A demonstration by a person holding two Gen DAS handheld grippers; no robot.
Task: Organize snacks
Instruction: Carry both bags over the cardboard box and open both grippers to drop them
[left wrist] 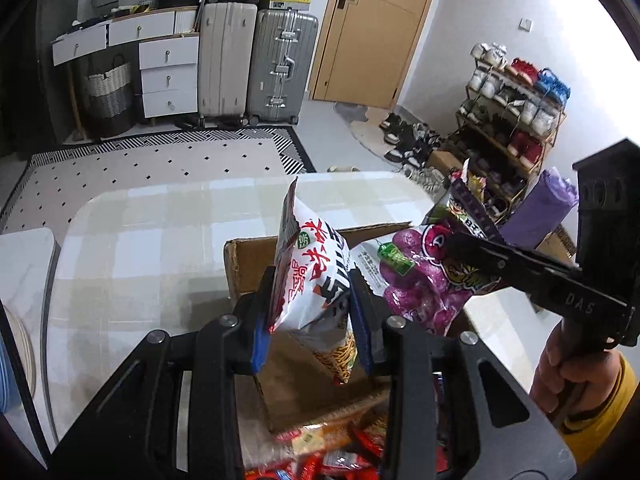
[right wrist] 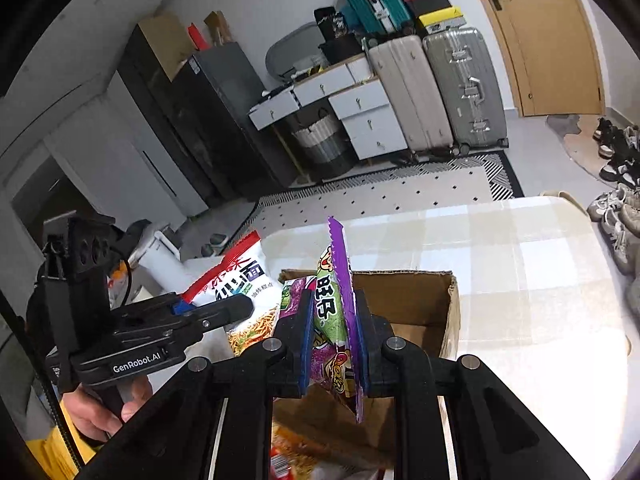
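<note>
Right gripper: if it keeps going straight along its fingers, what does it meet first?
Likely the open cardboard box. The right gripper, shut on the purple snack bag, points down into it; the bag's lower edge would probably touch the box's inside first. Depth is unclear through the fisheye.

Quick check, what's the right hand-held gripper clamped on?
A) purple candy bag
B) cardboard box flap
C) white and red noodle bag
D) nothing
A: the right hand-held gripper pinches the purple candy bag between its pads, over the cardboard box; the noodle bag is in the left hand-held gripper.
</note>
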